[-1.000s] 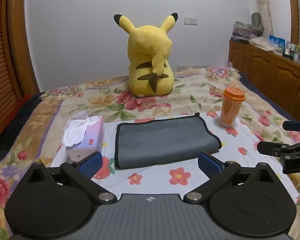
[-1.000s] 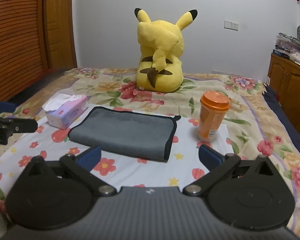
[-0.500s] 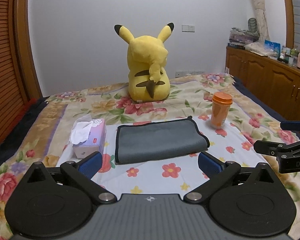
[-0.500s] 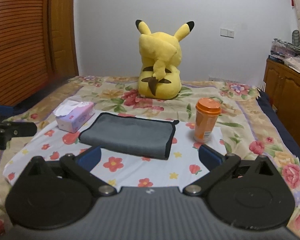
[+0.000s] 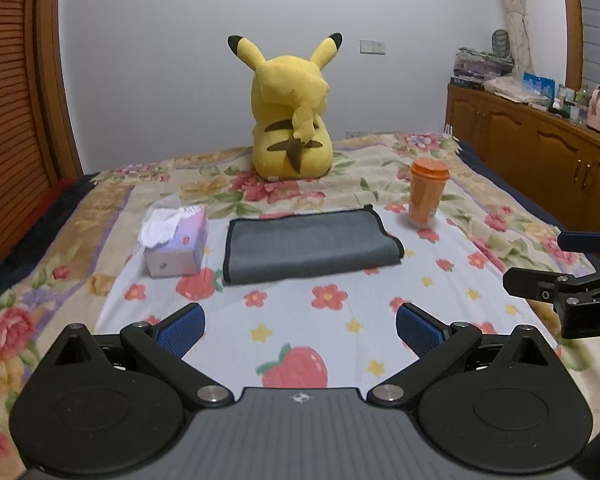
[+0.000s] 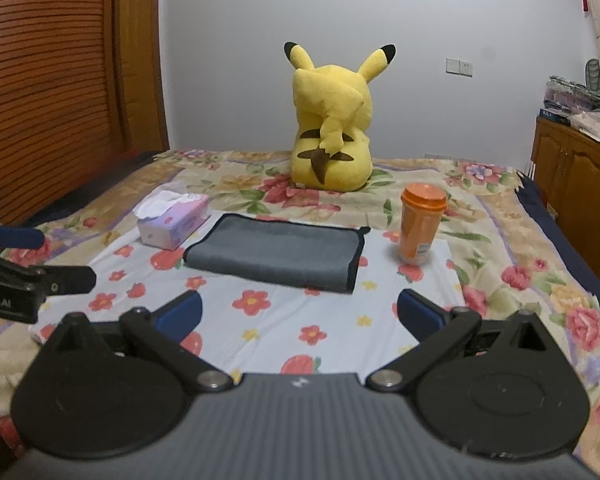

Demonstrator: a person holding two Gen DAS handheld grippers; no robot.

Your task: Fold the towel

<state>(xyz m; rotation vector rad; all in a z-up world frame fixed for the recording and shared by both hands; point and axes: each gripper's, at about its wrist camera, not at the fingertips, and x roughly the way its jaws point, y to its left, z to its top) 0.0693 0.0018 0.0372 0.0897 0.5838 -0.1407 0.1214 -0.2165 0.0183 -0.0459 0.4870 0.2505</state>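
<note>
A grey towel with black trim lies folded flat on the floral bedspread; it also shows in the right wrist view. My left gripper is open and empty, well back from the towel's near edge. My right gripper is open and empty, also short of the towel. The right gripper's fingers show at the right edge of the left wrist view. The left gripper's fingers show at the left edge of the right wrist view.
A tissue box sits left of the towel, an orange lidded cup to its right, and a yellow plush toy behind. A wooden cabinet stands right of the bed, a slatted wooden door to the left.
Both grippers have drawn back and up from the towel, so it looks smaller and farther. The towel has not moved. Both grippers stay open.
</note>
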